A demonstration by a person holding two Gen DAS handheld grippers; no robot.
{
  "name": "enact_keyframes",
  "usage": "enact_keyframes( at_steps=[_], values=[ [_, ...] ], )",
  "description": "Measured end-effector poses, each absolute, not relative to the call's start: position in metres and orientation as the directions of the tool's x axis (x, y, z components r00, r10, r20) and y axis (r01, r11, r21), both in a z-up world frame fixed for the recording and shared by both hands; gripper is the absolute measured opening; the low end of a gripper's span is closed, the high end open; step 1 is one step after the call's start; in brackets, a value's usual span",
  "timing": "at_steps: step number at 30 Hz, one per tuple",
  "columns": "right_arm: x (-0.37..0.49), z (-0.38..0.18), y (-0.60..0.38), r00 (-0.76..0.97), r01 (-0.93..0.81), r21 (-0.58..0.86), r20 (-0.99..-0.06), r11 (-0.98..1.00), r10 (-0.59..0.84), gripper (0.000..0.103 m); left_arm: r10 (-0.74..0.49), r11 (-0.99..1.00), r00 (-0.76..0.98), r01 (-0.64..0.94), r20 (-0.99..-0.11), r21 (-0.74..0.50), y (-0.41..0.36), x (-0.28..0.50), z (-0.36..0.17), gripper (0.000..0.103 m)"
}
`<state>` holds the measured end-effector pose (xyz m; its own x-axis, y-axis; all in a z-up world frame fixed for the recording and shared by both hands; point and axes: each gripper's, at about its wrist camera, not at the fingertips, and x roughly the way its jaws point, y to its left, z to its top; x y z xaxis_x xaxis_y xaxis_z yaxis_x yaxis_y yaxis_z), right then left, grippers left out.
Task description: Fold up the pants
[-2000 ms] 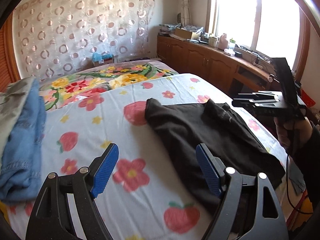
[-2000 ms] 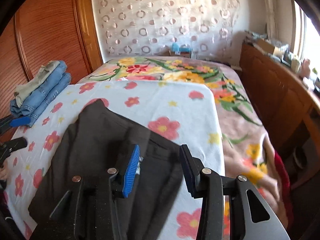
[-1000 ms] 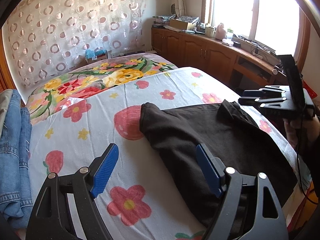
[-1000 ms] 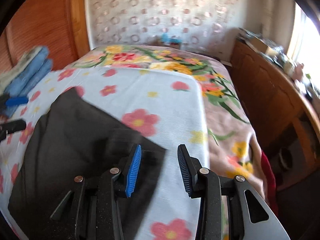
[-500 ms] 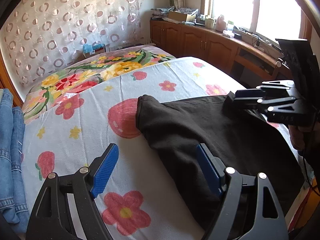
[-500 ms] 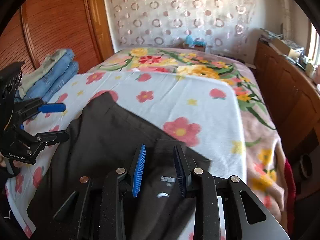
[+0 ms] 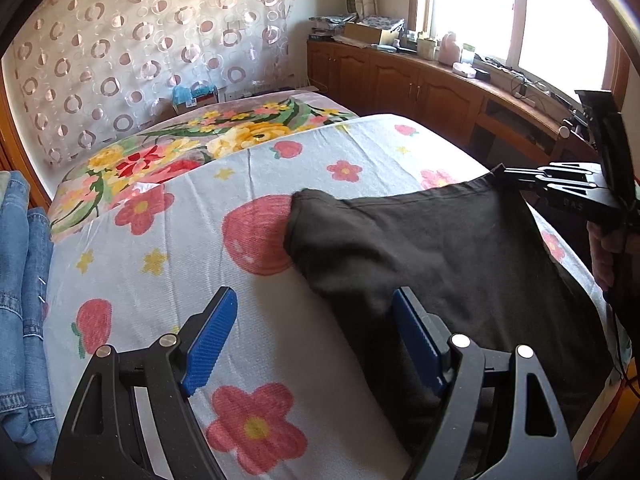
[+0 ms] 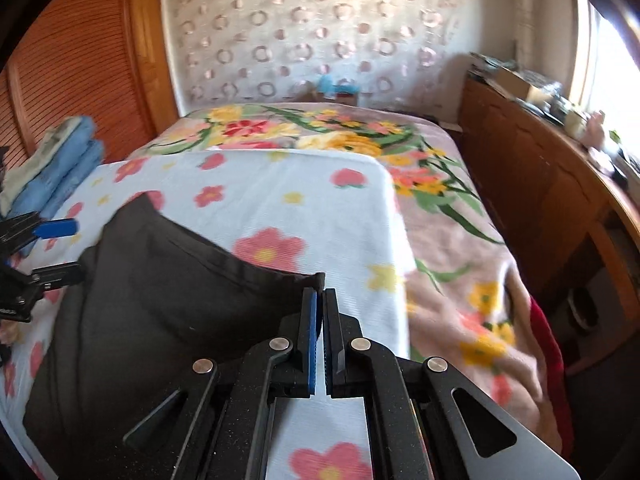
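Observation:
Black pants (image 7: 440, 248) lie spread on the flowered sheet of the bed (image 7: 256, 184). My right gripper (image 8: 319, 300) is shut on the far right corner of the pants (image 8: 168, 304) and lifts that edge off the sheet; it also shows in the left wrist view (image 7: 516, 174). My left gripper (image 7: 316, 320) is open and empty, low over the sheet at the pants' left edge, its right pad (image 7: 416, 340) over the black cloth. It shows at the left edge of the right wrist view (image 8: 56, 248).
A stack of folded blue jeans (image 7: 20, 280) lies at the bed's left side, also in the right wrist view (image 8: 52, 172). A wooden cabinet (image 7: 420, 84) with clutter runs under the window on the right. A wooden headboard (image 8: 80, 60) stands at left.
My right gripper has closed on the pants' corner and raised it. My left gripper has stayed open and moved a little closer to the pants' left edge.

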<state>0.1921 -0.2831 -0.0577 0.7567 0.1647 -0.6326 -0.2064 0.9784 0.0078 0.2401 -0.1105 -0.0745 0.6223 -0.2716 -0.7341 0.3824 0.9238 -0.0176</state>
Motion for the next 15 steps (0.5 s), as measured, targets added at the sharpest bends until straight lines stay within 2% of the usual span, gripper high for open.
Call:
enact_keyframes(
  at_steps=[6, 9, 15],
  values=[
    [0.192, -0.058, -0.277, 0.747, -0.227, 0.006, -0.640, 0.974, 0.178, 0.002, -0.275, 0.922, 0.623, 0.386, -0.732, -0.019, -0.112, 0.237, -0.073, 0.080],
    [0.187, -0.052, -0.269, 0.753, -0.225, -0.007, -0.636, 0.974, 0.169, 0.022, -0.279, 0.922, 0.625, 0.385, -0.729, -0.022, -0.112, 0.232, -0.070, 0.080],
    [0.161, -0.047, -0.269, 0.762, -0.240, 0.020, -0.616, 0.971, 0.201, 0.029, -0.291, 0.920, 0.639, 0.392, -0.712, -0.024, -0.112, 0.216, -0.061, 0.080]
  ],
)
